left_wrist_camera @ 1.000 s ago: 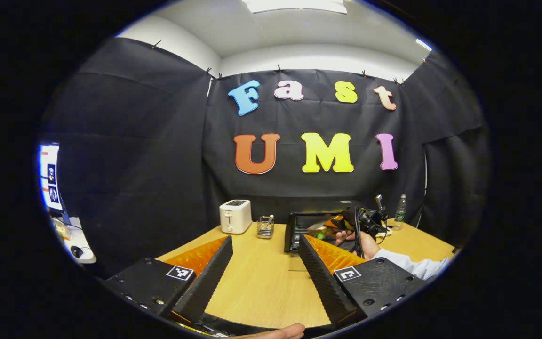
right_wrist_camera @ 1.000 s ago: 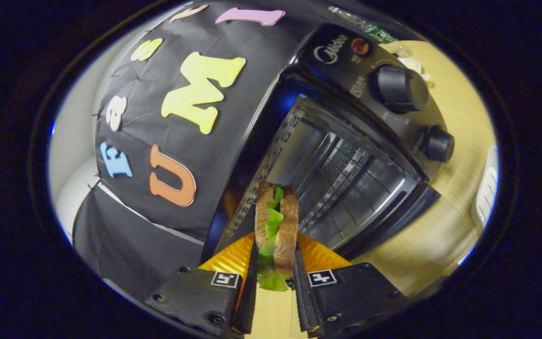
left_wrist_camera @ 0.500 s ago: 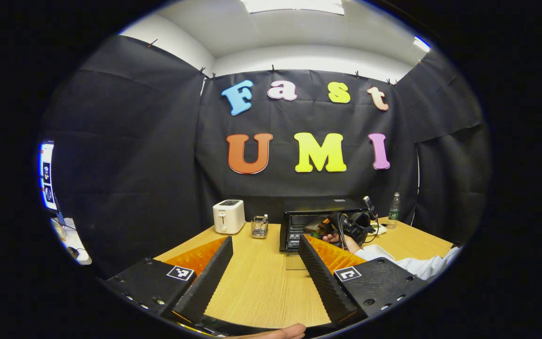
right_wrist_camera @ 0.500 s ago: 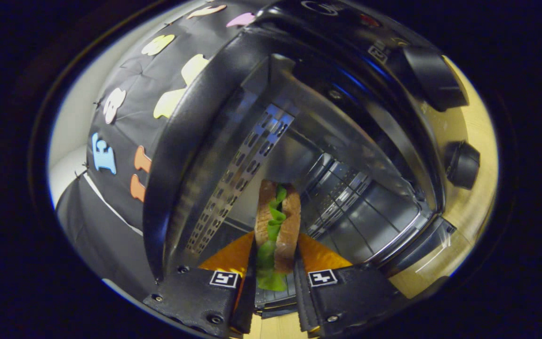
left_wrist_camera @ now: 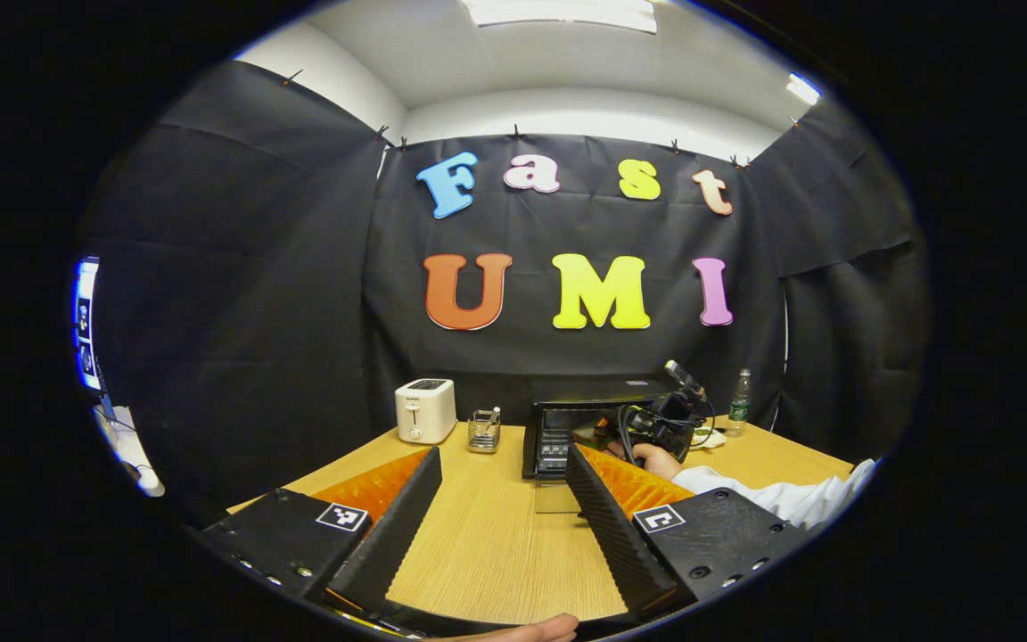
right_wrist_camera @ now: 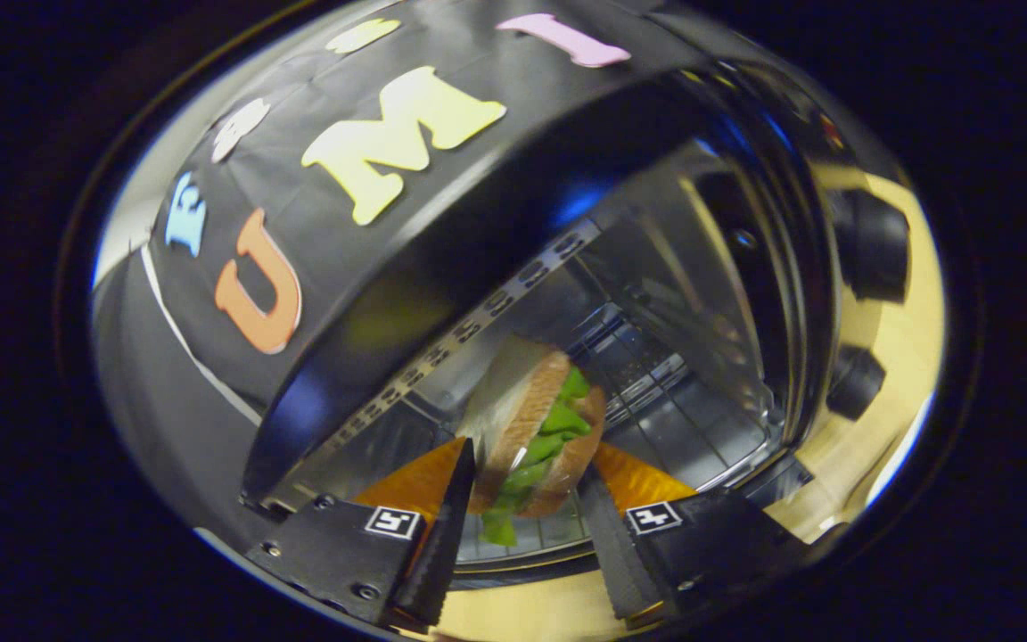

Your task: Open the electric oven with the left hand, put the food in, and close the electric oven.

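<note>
The black electric oven point(left_wrist_camera: 598, 392) stands at the back of the wooden table with its glass door point(left_wrist_camera: 558, 497) folded down. My left gripper point(left_wrist_camera: 503, 455) hovers open over the table, well short of the door, holding nothing. In the right gripper view the sandwich point(right_wrist_camera: 531, 428), brown bread with green lettuce, leans tilted inside the oven cavity point(right_wrist_camera: 656, 357) over the wire rack point(right_wrist_camera: 647, 419). My right gripper point(right_wrist_camera: 527, 464) stands open around it, its fingers spread wider than the sandwich. The left gripper view shows that gripper point(left_wrist_camera: 656, 423) and its hand at the oven mouth.
A white toaster point(left_wrist_camera: 425, 410) and a small wire holder point(left_wrist_camera: 481, 431) stand left of the oven. A bottle point(left_wrist_camera: 739, 403) and a white dish point(left_wrist_camera: 708, 438) sit to its right. Two oven knobs point(right_wrist_camera: 870, 245) show at the right. A white sleeve point(left_wrist_camera: 781, 495) lies across the table.
The right gripper has pushed deeper into the oven and spread its fingers, and the sandwich has tipped over to the right. The left gripper has drawn back a little from the oven.
</note>
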Tool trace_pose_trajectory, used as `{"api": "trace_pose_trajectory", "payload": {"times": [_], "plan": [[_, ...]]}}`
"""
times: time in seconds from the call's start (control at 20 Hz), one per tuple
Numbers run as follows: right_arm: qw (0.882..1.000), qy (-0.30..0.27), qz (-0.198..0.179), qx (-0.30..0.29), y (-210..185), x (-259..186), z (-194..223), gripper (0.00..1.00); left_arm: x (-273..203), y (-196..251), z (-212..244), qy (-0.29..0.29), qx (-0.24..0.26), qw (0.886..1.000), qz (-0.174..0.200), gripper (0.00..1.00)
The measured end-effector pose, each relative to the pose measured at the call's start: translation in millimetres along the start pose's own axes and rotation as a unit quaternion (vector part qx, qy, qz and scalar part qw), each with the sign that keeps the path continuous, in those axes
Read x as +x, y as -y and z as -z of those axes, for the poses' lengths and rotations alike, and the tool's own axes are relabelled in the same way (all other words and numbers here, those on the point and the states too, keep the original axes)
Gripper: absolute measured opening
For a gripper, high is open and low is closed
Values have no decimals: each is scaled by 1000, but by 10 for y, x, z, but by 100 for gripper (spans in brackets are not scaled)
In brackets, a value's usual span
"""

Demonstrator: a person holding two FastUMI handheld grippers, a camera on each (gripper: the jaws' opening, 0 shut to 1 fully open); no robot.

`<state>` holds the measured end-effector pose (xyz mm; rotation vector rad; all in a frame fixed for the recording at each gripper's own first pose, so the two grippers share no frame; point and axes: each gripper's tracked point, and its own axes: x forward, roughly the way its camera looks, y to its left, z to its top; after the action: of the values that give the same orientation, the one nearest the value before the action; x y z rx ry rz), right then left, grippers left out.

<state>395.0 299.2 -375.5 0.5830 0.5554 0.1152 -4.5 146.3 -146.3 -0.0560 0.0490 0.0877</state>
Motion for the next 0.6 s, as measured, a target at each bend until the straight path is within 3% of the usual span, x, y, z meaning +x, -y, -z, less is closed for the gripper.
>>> {"api": "trace_pose_trajectory", "payload": {"times": [0.1,0.35,0.6], "plan": [[999,1,20,-47,24,-27,-1,87,17,28,8,-4,3,1000,7,93],[988,-6,55,-147,68,-123,39,94,70,105,162,-24,5,1000,15,92],[983,-45,53,-171,102,-331,147,94,178,120,288,-48,-5,999,11,93]]}}
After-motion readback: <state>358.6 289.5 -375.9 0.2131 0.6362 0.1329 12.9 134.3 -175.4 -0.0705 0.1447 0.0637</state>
